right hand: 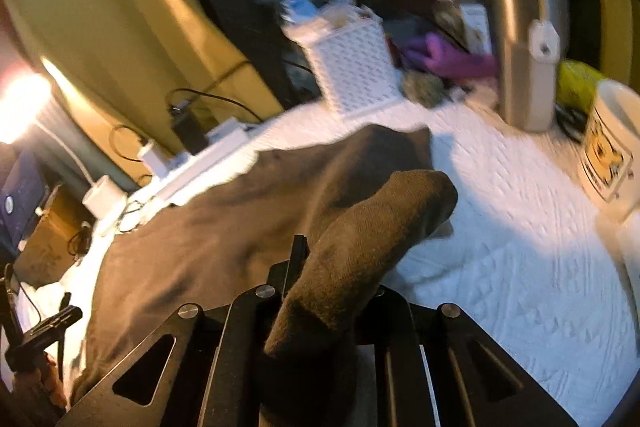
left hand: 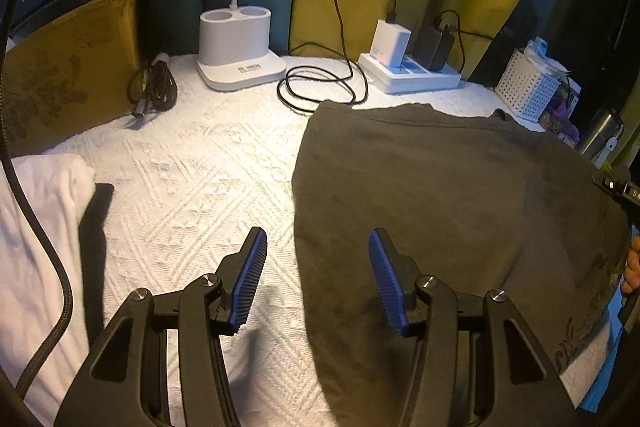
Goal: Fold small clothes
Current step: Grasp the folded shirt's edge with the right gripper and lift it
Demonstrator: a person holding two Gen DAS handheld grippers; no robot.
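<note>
The right gripper [right hand: 320, 267] had its fingers closed tight on a bunched fold of the dark olive-brown garment [right hand: 224, 227], and the pinched cloth rose over the black linkage as a rounded, finely knitted hump that hid both pads. The left gripper [left hand: 318, 275] stood with its fingers [left hand: 252, 279] apart and nothing between them; their ribbed blue pads faced each other above the garment's left edge, clear of the cloth. The garment itself, a soft matte jersey with a faint printed pattern near its lower right hem, lay spread flat across the right half of the counter [left hand: 192, 187], with a rounded near-left corner and a straight far edge. The counter was covered by a white woven cloth embossed with diamond and zigzag relief. A folded white fabric [left hand: 40, 227] rested at the left edge, well apart from the garment. Beyond the far edge lay a coiled black cable [left hand: 320, 87], a white plastic lamp base [left hand: 240, 47] with two round wells, and a white power strip [left hand: 412, 75] carrying two adapters. A perforated white basket [right hand: 356, 67], a brushed steel flask [right hand: 528, 59] and a printed white mug [right hand: 612, 155] stood at the right rear, all somewhat blurred in the right wrist view.
</note>
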